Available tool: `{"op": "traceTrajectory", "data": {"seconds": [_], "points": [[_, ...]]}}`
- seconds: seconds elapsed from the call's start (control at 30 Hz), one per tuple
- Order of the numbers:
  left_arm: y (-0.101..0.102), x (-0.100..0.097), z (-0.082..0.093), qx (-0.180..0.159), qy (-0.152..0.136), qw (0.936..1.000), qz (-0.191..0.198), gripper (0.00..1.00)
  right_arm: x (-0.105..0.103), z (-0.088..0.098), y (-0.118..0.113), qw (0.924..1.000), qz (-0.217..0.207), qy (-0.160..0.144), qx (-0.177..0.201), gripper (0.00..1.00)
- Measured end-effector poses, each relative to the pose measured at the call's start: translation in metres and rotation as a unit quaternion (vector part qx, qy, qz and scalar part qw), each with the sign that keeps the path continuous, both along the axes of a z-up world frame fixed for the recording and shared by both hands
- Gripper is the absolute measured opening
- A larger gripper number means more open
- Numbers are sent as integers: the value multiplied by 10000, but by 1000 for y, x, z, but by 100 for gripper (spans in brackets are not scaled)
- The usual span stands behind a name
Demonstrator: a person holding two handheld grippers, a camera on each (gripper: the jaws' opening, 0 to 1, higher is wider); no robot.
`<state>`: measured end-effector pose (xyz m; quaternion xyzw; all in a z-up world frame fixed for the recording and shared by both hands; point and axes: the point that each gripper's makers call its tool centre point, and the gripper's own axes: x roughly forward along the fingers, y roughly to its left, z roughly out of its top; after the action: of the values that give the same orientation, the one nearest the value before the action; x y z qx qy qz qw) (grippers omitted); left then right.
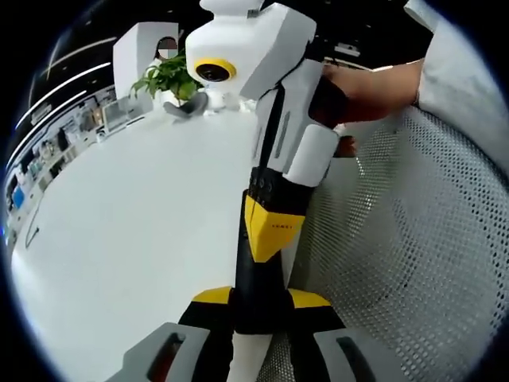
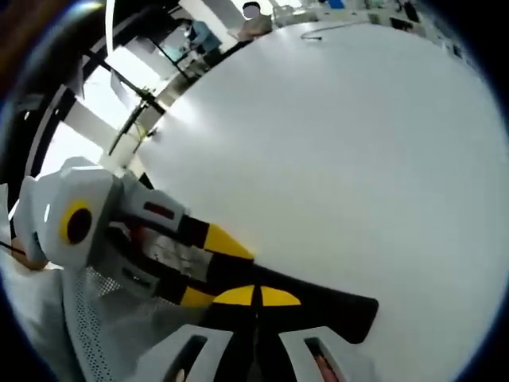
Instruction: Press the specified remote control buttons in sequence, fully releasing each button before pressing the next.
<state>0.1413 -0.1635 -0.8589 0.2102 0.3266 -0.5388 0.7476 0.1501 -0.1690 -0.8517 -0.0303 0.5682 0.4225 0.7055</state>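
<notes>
Two grippers meeting over a white worktop (image 1: 119, 239), left gripper (image 1: 253, 354) jaws clenched on a long black remote (image 1: 258, 294) at lower centre, right gripper (image 2: 254, 350) jaws clenched on the same remote (image 2: 318, 306), potted plant (image 1: 171, 78) upper left, hand (image 1: 370, 91) upper right.

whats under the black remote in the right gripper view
White table shows around the black remote. The patch directly beneath is covered by the remote itself, so whether it rests on the table cannot be told.
</notes>
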Motion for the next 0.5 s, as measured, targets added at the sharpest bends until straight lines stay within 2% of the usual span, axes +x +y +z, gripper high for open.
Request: {"op": "traceTrajectory", "data": {"seconds": [0.1, 0.23, 0.5], "points": [[0, 0, 0, -8, -7, 10000, 19, 25, 0, 0, -1, 10000, -5, -26, -10, 0], [0, 0, 0, 23, -59, 10000, -7, 25, 0, 1, -3, 9997, -61, -65, 238, 0], [0, 0, 0, 90, -78, 9999, -46, 25, 0, 1, -3, 9990, -246, 167, 335, 0]]}}
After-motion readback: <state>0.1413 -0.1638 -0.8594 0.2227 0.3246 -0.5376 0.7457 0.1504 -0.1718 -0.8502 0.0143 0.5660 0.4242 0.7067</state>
